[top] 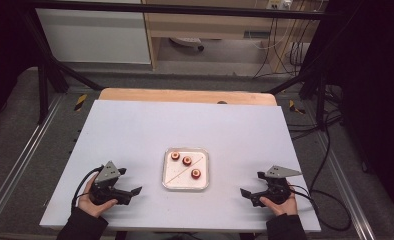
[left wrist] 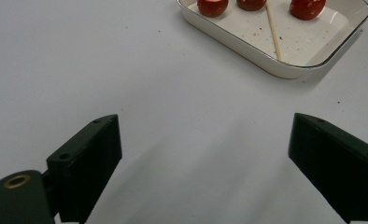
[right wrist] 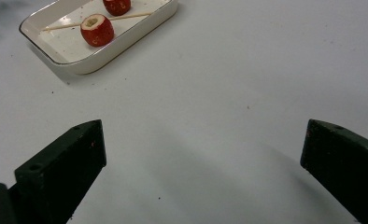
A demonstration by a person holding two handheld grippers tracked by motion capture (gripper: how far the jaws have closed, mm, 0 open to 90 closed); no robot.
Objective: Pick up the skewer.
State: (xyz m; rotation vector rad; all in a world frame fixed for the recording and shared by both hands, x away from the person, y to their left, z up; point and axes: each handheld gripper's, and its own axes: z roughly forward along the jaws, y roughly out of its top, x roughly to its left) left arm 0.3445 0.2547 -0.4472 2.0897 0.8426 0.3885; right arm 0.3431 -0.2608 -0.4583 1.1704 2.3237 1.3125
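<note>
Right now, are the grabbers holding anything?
No. The left gripper and the right gripper are both open and empty, resting either side of the tray of red fruit pieces.

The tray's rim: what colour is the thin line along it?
Gold, edging the white tray; the right gripper view shows it best.

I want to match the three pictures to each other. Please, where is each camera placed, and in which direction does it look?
High view: above the person's side, looking forward and down at the table; both hands, left gripper and right gripper show.
Left gripper view: on the left gripper, facing the tray; open jaws show.
Right gripper view: on the right gripper, facing the tray; open jaws show.
Shared: tray, red fruits, wooden skewer.
</note>
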